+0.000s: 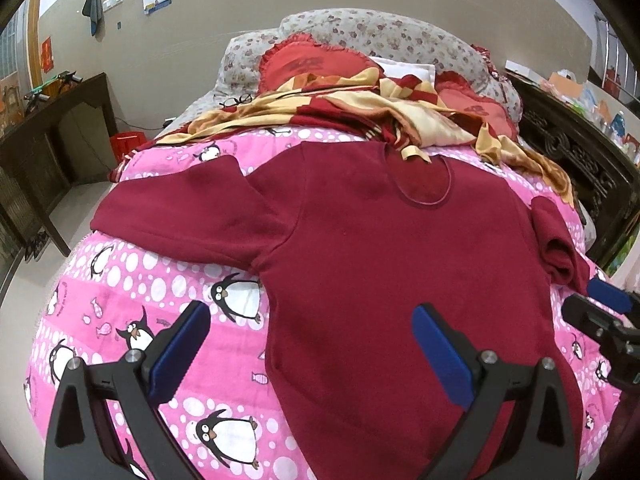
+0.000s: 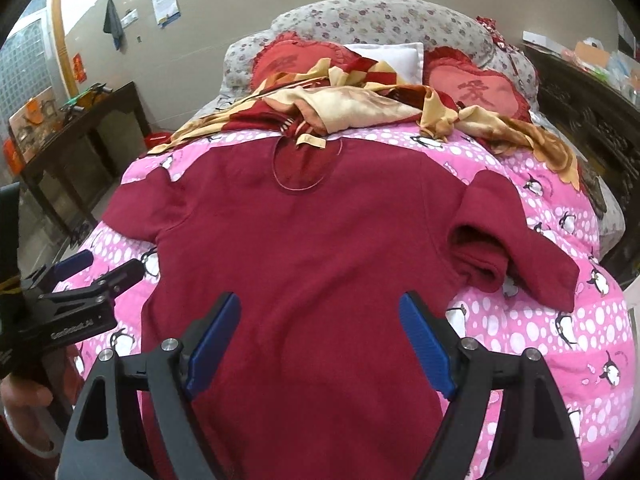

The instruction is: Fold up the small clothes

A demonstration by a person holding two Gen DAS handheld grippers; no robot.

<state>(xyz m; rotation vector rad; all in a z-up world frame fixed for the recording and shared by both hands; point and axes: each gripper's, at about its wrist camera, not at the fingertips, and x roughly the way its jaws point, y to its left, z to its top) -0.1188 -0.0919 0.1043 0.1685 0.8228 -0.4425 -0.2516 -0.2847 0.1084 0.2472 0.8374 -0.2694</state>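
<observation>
A pink quilt printed with penguins and white dots (image 1: 160, 280) covers the bed, with a crumpled red-and-gold satin cloth (image 2: 352, 104) at its far edge. Behind lie two red heart-shaped frilled cushions (image 2: 480, 88), a grey floral pillow (image 2: 380, 20) and black-rimmed spectacles (image 1: 236, 101). A dark wooden desk (image 1: 52, 148) stands against the wall.

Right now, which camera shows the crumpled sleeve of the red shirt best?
The right wrist view: the crumpled sleeve lies fully visible, folded back over itself. In the left wrist view the same sleeve sits squeezed near the right edge, distorted.

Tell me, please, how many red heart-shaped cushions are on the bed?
2: one heart cushion left of the white pillow, the other heart cushion right of it. The blanket partly covers both.
</observation>
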